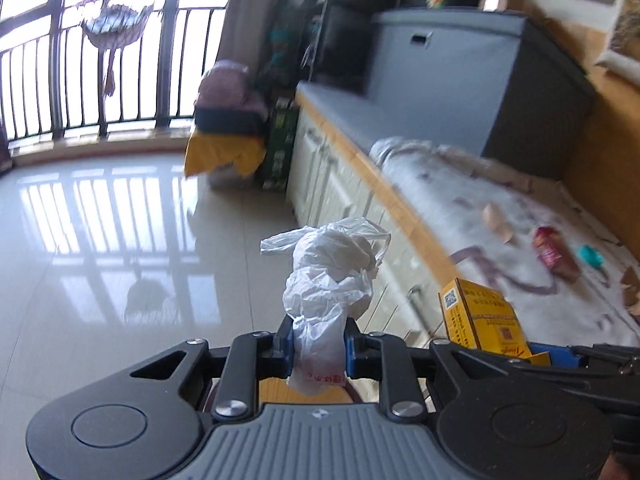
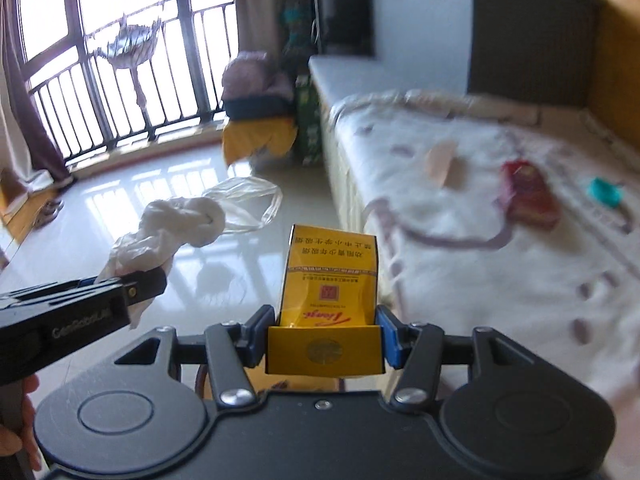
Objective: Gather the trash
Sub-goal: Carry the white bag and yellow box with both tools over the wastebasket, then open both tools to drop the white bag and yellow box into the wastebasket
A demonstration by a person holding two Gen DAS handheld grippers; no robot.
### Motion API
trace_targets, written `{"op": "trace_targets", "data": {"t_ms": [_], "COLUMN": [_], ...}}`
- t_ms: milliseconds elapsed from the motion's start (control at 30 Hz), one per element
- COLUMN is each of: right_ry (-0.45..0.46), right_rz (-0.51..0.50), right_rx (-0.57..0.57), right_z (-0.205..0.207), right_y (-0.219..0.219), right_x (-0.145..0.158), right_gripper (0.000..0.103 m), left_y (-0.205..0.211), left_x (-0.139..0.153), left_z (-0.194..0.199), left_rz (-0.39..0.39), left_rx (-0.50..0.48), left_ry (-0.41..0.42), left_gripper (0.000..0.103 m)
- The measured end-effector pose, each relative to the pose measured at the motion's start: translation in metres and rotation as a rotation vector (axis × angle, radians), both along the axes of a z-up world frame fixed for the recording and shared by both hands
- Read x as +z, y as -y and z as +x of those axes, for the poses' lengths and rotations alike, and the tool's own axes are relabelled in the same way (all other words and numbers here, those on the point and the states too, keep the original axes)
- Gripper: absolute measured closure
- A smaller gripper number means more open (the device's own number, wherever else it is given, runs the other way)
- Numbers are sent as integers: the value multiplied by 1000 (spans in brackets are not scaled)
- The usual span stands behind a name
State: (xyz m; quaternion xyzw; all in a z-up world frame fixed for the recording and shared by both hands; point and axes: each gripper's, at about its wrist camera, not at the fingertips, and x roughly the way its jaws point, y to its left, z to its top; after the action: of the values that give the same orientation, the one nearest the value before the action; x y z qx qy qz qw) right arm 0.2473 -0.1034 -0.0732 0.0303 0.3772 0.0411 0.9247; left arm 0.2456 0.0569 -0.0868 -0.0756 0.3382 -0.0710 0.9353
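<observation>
Trash in both grippers: a crumpled white plastic bag (image 1: 326, 276) being pinched by the jaws of the left gripper (image 1: 318, 346), knotted and sticking up and forward above the glossy tiled floor (image 1: 100, 240), its loose handles trailing at the far end. Also showing in the right wrist view (image 2: 180, 224), held out to the left of the yellow box. Yellow cigarette box (image 2: 328, 280) being clamped by the jaws of the right gripper (image 2: 324, 340), blue pads (image 2: 390, 334) pressing on both sides, its lid flap hanging open toward the camera. Same box (image 1: 480, 316) appearing at the right in the left wrist view, just beside the bag.

Still lying on the bed (image 2: 500, 280) to the right, on the pale patterned cover: a red packet (image 2: 530, 196), a small teal object (image 2: 604, 192) to its right, and a tan scrap of paper (image 2: 442, 164) to its left and a little farther off. All three sitting apart from one another and well away from both grippers; blurred, so no finer detail.

Farther off: a grey storage box (image 1: 460, 80) standing at the far end of the bed, a yellow bag with a pink bundle on top (image 1: 228, 136) resting on the floor at the bed's far corner, and a balcony railing (image 1: 60, 88) glowing with daylight at the far left.
</observation>
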Motion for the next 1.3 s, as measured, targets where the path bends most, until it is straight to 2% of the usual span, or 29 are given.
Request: {"op": "trace_targets", "data": {"t_ms": [100, 233, 533, 867, 1267, 1300], "right_ry": [-60, -143, -259, -387, -490, -497], "right_rz": [6, -9, -57, -119, -116, -117], "right_rx": [18, 56, 160, 197, 211, 213], "right_z": [14, 27, 42, 60, 79, 78], "right_y": [-4, -13, -34, -39, -39, -38], "right_x": [-19, -47, -91, -146, -192, -195], "right_gripper": [48, 48, 48, 48, 48, 48], "left_y": [-7, -14, -31, -22, -11, -12], "left_x": [-20, -51, -111, -150, -186, -188], "left_z": [13, 24, 46, 66, 83, 84], "left_rz": [-20, -3, 9, 32, 57, 59], "left_rx": [20, 46, 74, 34, 21, 28], "left_ry": [-77, -182, -375, -495, -575, -577], "left_gripper": [79, 79, 79, 78, 77, 75]}}
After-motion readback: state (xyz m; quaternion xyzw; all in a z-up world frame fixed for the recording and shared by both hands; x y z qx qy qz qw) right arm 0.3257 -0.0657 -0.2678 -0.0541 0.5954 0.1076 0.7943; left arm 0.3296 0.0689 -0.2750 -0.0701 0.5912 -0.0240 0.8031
